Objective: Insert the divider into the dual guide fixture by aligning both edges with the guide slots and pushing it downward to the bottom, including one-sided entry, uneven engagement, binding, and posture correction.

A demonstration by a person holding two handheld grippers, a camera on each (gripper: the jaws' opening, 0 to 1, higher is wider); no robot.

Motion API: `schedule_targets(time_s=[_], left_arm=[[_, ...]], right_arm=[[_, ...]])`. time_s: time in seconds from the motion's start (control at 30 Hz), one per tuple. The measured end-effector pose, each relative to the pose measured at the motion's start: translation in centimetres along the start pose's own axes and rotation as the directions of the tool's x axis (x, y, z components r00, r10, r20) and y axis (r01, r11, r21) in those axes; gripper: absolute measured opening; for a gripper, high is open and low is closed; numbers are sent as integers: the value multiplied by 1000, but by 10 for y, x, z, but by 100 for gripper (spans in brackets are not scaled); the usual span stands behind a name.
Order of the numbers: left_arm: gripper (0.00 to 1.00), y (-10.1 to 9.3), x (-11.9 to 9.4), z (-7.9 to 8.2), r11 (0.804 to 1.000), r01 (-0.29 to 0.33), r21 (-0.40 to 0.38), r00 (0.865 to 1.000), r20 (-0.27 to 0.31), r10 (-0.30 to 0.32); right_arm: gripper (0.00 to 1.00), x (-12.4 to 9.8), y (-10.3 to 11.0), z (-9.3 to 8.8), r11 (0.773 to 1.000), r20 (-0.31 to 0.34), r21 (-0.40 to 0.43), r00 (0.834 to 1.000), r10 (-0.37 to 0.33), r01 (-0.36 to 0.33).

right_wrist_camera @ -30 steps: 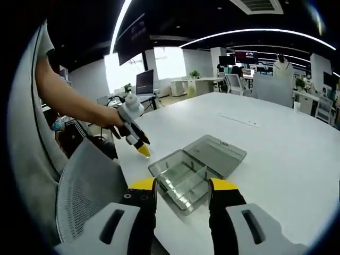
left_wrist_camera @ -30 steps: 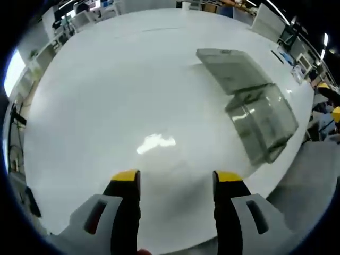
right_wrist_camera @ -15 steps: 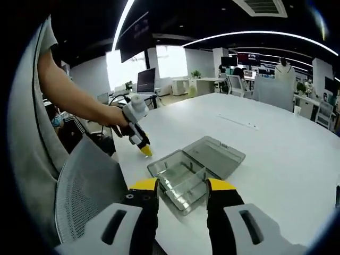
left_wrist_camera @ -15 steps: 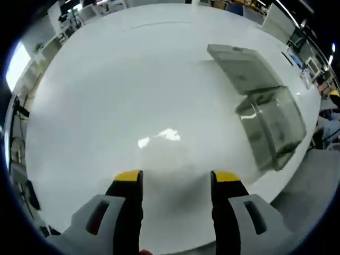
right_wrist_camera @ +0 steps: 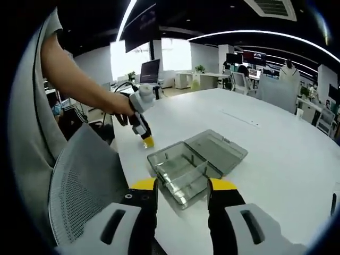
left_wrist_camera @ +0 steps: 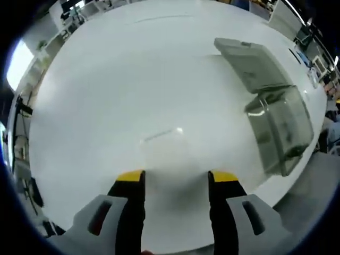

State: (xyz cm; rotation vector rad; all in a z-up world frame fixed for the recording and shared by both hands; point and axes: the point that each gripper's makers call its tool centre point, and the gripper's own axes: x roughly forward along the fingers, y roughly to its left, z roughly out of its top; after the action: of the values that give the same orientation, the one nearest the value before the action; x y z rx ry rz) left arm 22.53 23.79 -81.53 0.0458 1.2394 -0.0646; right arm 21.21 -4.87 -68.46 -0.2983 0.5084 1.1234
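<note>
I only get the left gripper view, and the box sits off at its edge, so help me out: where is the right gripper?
Observer: The right gripper hovers at the clear box's near end, fingers open and empty.
Operator: Anything inside the box?
Observer: Thin clear partitions split its tray into compartments.
Operator: And how does my left gripper sit?
Observer: The left gripper points down at the table, beside the box and apart from it.
</note>
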Motion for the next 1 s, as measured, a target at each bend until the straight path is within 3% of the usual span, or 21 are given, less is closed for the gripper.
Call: schedule_targets(time_s=[0.33,0.53,1.0], left_arm=[[40,3,0,0,999,-28,-22,999,-20,28],[32,3,-1,-2,1000,-27,-13,999,-29,27],[31,4,0,-2,1000,-22,-2,998,-53,22]], right_arm=[[37,5,7,-10,998,-48,-56,999,10,-13],[40,7,11,-13,996,-69,-88,997,15,-21],[43,11,19,-13,993,-86,-113,996,36,-45]])
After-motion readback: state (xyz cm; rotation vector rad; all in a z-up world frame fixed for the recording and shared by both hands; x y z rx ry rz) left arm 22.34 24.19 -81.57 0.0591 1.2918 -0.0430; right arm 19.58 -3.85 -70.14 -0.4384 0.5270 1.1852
